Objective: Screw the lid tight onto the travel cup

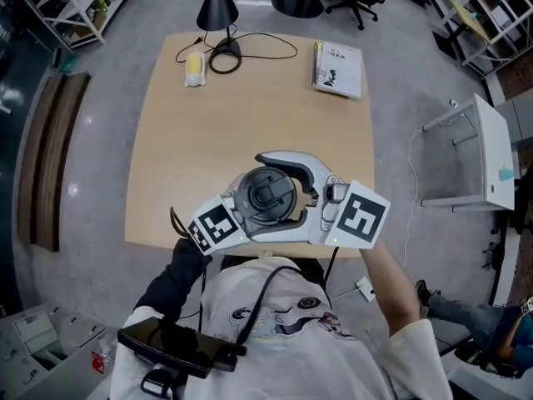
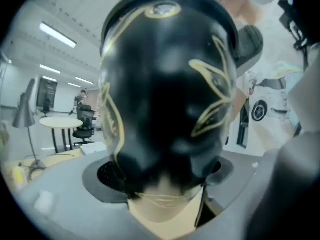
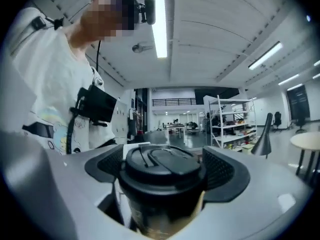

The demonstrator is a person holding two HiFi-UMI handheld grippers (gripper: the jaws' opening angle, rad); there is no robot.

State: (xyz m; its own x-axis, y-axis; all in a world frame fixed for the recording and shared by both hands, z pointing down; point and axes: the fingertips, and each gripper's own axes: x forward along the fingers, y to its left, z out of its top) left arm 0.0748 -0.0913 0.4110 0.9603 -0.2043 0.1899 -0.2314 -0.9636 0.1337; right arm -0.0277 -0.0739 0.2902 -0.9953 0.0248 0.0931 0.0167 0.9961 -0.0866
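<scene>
Both dark pads (image 2: 107,176) of the left tool (image 2: 167,173) press on the travel cup (image 2: 165,84) in the left gripper view, low on its black wall with gold leaf lines. The cup fills the view and looks glossy and rigid. I judge it slippery under a twist and best clamped squarely round the body, as it is here. Whether it holds liquid cannot be told, so its weight is a guess, though it is probably light.

In the right gripper view the right tool (image 3: 162,173) has its pads against either side of the lid (image 3: 161,166), which sits on the cup's mouth. The lid looks like hard black plastic with a flip tab (image 3: 167,160) across the top. The round rim is the place to hold it, since the tab could give. If the lid and cup tilt against each other, the thread may cross.

From the head view, the cup hangs in the air between the two tools, over the near edge of the counter (image 1: 250,123) and close to the person's chest. Well apart, along the far edge, are a black lamp (image 1: 218,7), its cable (image 1: 266,44), a small yellow thing (image 1: 194,67) and a book (image 1: 337,69). None of these stands in the way; only the two tools crowd each other
</scene>
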